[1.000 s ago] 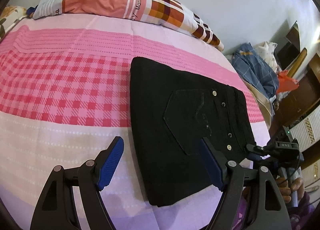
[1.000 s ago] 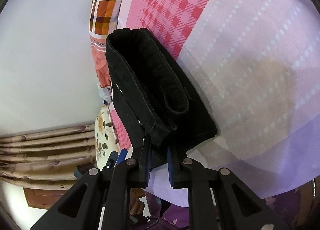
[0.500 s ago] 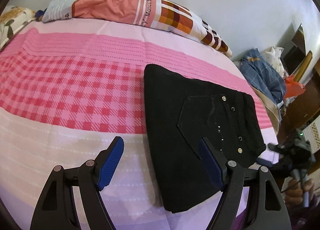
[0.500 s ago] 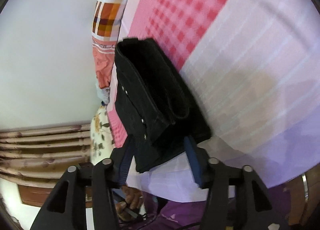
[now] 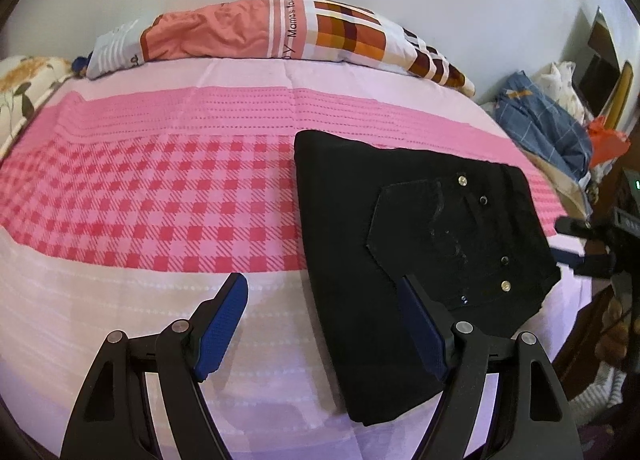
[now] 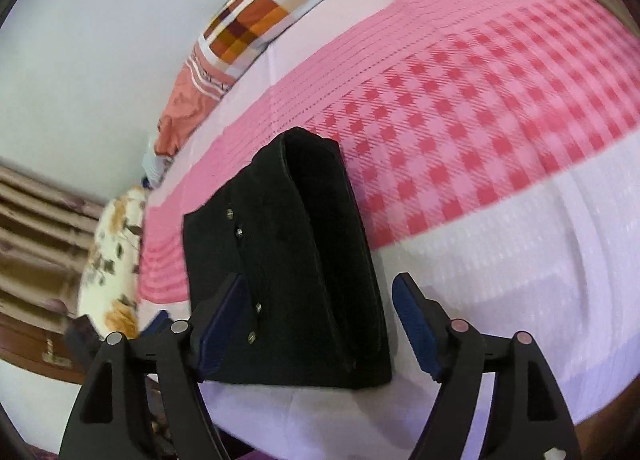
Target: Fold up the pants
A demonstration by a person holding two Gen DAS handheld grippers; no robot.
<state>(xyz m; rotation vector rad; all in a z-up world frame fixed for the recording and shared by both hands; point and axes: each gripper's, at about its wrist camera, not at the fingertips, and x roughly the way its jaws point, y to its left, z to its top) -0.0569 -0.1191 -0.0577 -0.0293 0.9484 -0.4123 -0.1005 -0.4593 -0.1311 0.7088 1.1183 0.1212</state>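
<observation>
Through the left wrist camera, you are holding the left gripper (image 5: 322,312) with its jaws spread wide and gripping nothing, hovering over the pink checked bedsheet (image 5: 140,200). The black pants (image 5: 408,228) are lying folded into a compact rectangle on the sheet, ahead and to the right, back pocket and 4 studs facing up. A patchwork pillow (image 5: 280,36) is resting along the far edge by the wall. Through the right wrist camera, you are holding the right gripper (image 6: 320,316) with jaws released, the 2 blue pads (image 6: 414,324) flanking the near end of the folded pants (image 6: 288,268) without clamping them.
</observation>
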